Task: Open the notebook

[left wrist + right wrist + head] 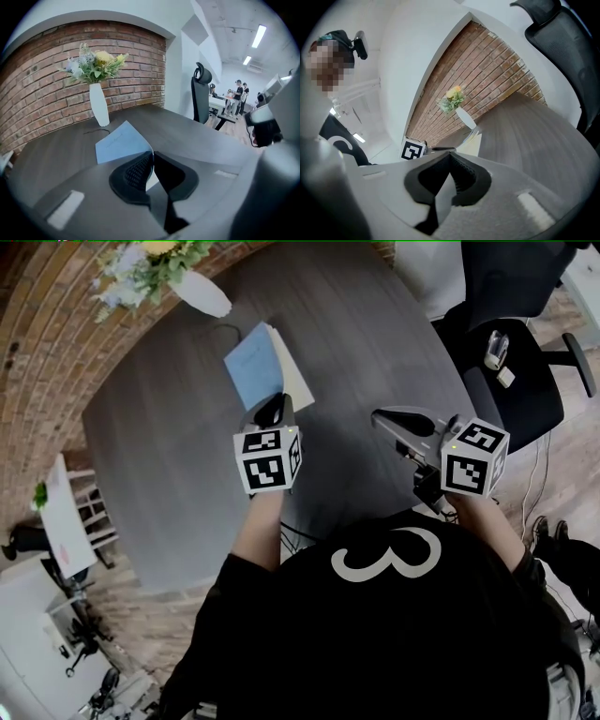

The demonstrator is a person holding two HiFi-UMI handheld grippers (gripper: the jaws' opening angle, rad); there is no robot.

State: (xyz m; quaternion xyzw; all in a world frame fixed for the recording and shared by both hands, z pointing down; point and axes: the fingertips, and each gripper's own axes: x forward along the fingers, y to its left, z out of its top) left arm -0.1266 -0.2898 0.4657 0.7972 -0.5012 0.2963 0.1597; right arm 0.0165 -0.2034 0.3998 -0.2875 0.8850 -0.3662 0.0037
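Observation:
A notebook (255, 367) with a light blue cover lies on the dark round table (366, 343). Its cover is raised and bent, and cream pages (292, 376) show beside it. My left gripper (273, 411) sits at the notebook's near edge. In the left gripper view the blue cover (119, 143) curves down into the left gripper (152, 155), whose pads pinch its edge. My right gripper (380, 416) hangs over the table to the right of the notebook, apart from it. In the right gripper view the right gripper (450, 155) is shut with nothing in it, and the notebook (474, 145) shows beyond.
A white vase of flowers (202, 292) stands at the table's far edge by the brick wall, behind the notebook. A black office chair (511, 362) is at the right of the table. People stand far off in the room (236, 96).

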